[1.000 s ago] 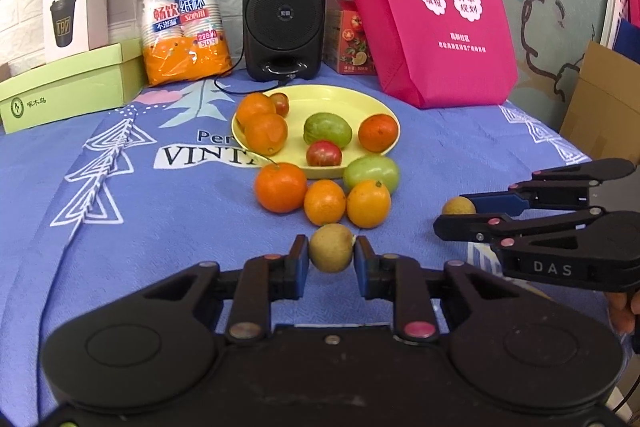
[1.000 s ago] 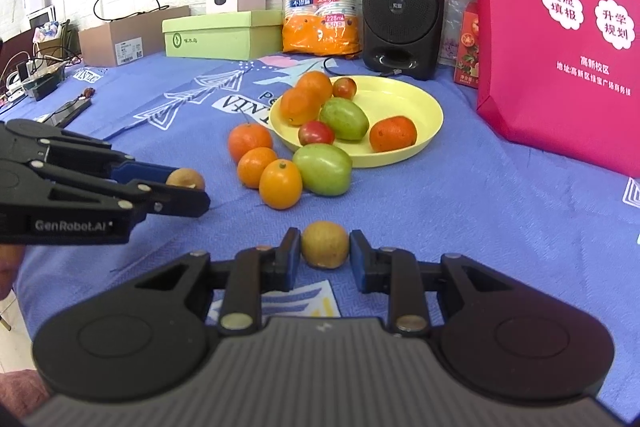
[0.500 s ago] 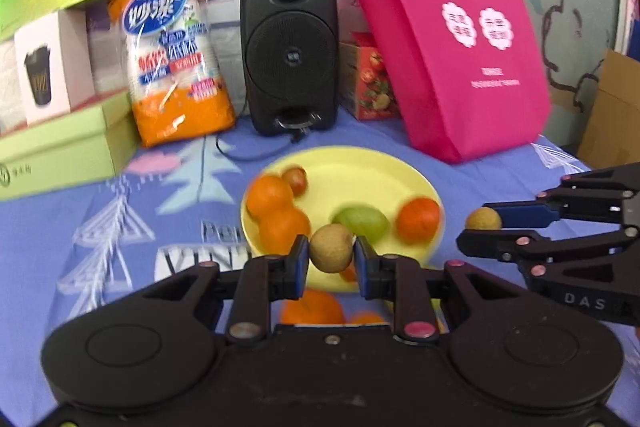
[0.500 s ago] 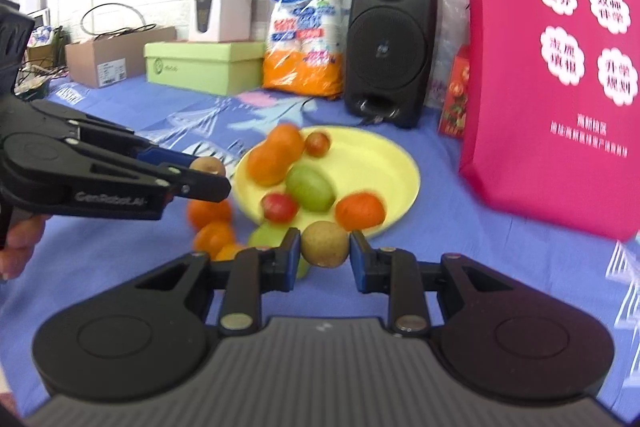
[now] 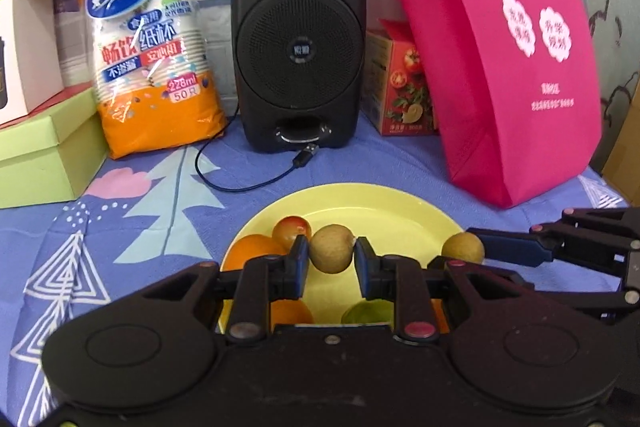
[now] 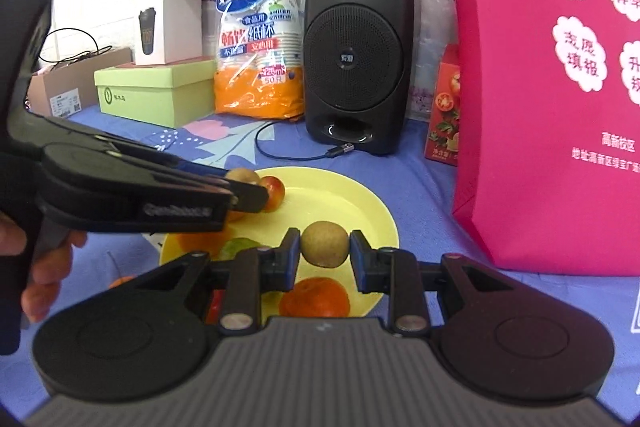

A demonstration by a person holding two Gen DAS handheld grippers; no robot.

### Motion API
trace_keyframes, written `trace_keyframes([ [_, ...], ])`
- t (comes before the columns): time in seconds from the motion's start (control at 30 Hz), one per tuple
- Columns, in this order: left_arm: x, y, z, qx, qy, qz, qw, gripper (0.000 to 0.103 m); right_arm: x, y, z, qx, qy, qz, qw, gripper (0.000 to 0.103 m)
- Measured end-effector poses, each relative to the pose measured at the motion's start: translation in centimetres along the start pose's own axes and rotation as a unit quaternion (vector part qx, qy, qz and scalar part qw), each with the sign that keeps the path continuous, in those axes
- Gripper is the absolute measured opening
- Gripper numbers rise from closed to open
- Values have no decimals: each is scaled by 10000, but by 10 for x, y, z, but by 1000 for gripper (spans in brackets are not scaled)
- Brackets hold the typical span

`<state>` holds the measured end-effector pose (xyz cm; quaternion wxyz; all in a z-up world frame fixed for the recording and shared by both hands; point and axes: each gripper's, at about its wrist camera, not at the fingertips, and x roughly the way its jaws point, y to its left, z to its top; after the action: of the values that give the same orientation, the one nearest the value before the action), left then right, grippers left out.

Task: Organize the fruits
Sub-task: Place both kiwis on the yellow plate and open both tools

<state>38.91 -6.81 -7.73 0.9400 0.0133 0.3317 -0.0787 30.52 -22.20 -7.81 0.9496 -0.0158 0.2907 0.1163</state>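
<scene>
My left gripper [image 5: 331, 254] is shut on a small brown round fruit [image 5: 332, 247] and holds it above the yellow plate [image 5: 384, 215]. My right gripper [image 6: 325, 250] is shut on a like brown fruit [image 6: 324, 243], also above the plate [image 6: 360, 211]. The right gripper and its fruit [image 5: 463, 247] show at the right of the left wrist view. The left gripper shows at the left of the right wrist view, its fruit [image 6: 242, 175] partly hidden. The plate holds oranges [image 6: 315, 297], a green fruit [image 6: 236, 247] and a red-yellow fruit [image 5: 292, 227].
A black speaker [image 5: 298, 39] with a loose cable [image 5: 256, 183] stands behind the plate. A pink bag [image 5: 504, 51] is at the right, a bag of paper cups [image 5: 152, 43] and green boxes [image 5: 44, 155] at the left. A blue patterned cloth [image 5: 120, 227] covers the table.
Both grippers have lifted their brown fruits off the cloth and carried them forward over the plate. The fruits in front of the plate have dropped out of sight below the grippers.
</scene>
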Motion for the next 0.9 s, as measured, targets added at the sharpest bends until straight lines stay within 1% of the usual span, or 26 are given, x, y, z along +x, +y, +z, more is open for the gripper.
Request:
trace_keyframes([
  [0.07, 4, 1, -1, -25, 35, 34, 10000, 31, 4, -1, 0, 20, 16, -4, 10000, 26],
  [0.1, 4, 2, -2, -39, 35, 60, 10000, 40, 5, 0, 0, 13, 26, -13, 10000, 27],
  [0.23, -7, 3, -6, 61, -59, 156, 9998, 44, 0, 1, -2, -56, -2, -55, 10000, 29],
  [0.33, -32, 6, -14, 125, -194, 200, 9995, 45, -15, 0, -5, -50, -101, -52, 9999, 29],
  [0.37, -41, 9, -18, 129, -257, 203, 9994, 47, -21, -1, -7, -12, -138, -38, 9999, 29],
  [0.43, -58, 13, -27, 113, -357, 231, 9990, 54, -34, -2, -12, 73, -201, -3, 9998, 30],
  [0.5, -74, 18, -38, 37, -418, 246, 9988, 54, -46, -1, -19, 128, -220, 53, 9997, 33],
  [0.63, -102, 30, -65, -241, -441, 271, 9984, 54, -68, 8, -35, 162, -183, 215, 9995, 33],
  [0.7, -112, 33, -78, -300, -420, 318, 9982, 54, -77, 15, -45, 142, -138, 355, 9992, 33],
  [0.8, -121, 30, -96, -197, -362, 396, 9984, 54, -87, 30, -59, 22, 0, 535, 9986, 33],
  [0.9, -123, 21, -114, 44, -284, 463, 9985, 54, -91, 47, -72, -119, 145, 704, 9973, 33],
])
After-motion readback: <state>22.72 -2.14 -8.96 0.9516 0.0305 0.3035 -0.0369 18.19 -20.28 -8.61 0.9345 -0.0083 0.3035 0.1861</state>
